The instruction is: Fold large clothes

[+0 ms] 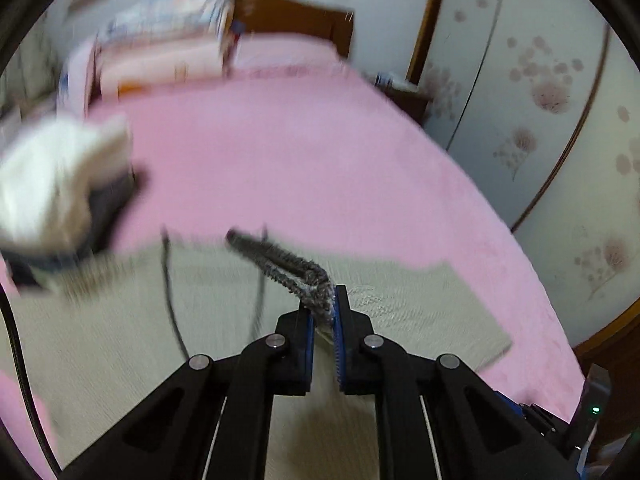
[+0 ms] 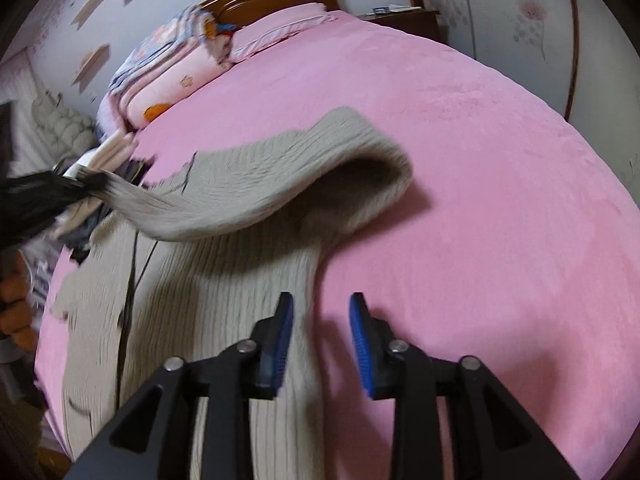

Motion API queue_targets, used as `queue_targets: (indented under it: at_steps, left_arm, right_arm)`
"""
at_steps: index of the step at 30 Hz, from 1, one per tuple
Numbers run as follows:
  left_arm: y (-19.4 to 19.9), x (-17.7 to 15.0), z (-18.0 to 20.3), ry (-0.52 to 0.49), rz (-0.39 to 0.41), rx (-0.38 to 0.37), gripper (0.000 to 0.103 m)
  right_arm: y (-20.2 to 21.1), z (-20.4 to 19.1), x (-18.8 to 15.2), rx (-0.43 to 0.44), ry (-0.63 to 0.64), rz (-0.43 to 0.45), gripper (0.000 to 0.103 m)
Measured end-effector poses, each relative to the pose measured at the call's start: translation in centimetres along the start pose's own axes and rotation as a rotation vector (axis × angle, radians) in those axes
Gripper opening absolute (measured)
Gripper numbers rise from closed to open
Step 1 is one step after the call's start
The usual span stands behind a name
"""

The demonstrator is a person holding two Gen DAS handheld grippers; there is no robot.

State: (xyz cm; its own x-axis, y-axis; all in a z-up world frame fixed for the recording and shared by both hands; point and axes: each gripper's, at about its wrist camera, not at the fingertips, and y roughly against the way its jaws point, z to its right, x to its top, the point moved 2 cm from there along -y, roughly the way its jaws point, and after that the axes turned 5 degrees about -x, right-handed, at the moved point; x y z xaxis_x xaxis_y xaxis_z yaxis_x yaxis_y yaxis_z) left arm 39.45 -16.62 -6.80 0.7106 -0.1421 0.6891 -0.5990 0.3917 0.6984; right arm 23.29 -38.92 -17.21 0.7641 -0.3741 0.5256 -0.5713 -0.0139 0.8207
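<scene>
On pink bed (image 2: 460, 168): beige ribbed sweater (image 2: 224, 304), spread flat, one sleeve (image 2: 248, 196) lifted in an arc. Left tool (image 1: 324, 304) clamped shut on dark sleeve cuff (image 1: 280, 260). Right tool (image 2: 322, 322) partly open, empty, above sweater's right edge.

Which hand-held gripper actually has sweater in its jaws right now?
The left hand-held gripper: its jaws are shut on the dark-trimmed cuff of the grey sweater. The right hand-held gripper stands open above the sweater's edge on the pink bedspread, gripping nothing.
</scene>
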Motion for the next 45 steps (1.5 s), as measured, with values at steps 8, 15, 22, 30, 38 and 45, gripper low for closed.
queue_targets:
  at_steps: [8,15,22,30,38,45]
  left_arm:
    - [2.5,2.7,-4.7,-0.046,0.135,0.118,0.006]
    - [-4.7,-4.2,-14.7,0.17,-0.108,0.232,0.007]
    - [-6.9,-8.9,-18.9,0.306,-0.202,0.229,0.01]
    - [-7.7,-7.9,-17.9,0.218,-0.245,0.282,0.03]
    - [-2.8,-4.1,-17.0,0.158,-0.125,0.24,0.059]
    - [-4.2,-4.2,-13.2,0.13,-0.173,0.194,0.059]
  right_arm:
    - [-3.8,-0.9,2.5,-0.058,-0.016,-0.014,0.038]
    - [-4.9,-2.6,2.5,-0.119,0.05,-0.03,0.038]
    - [-5.0,-3.5,2.6,-0.162,0.119,-0.022,0.038]
    - [-4.4,-3.5,2.4,-0.165,0.164,-0.038,0.037]
    - [1.0,-3.0,2.0,-0.17,0.255,0.052,0.037]
    - [-0.4,-3.1,3.7,-0.186,0.187,0.046,0.037]
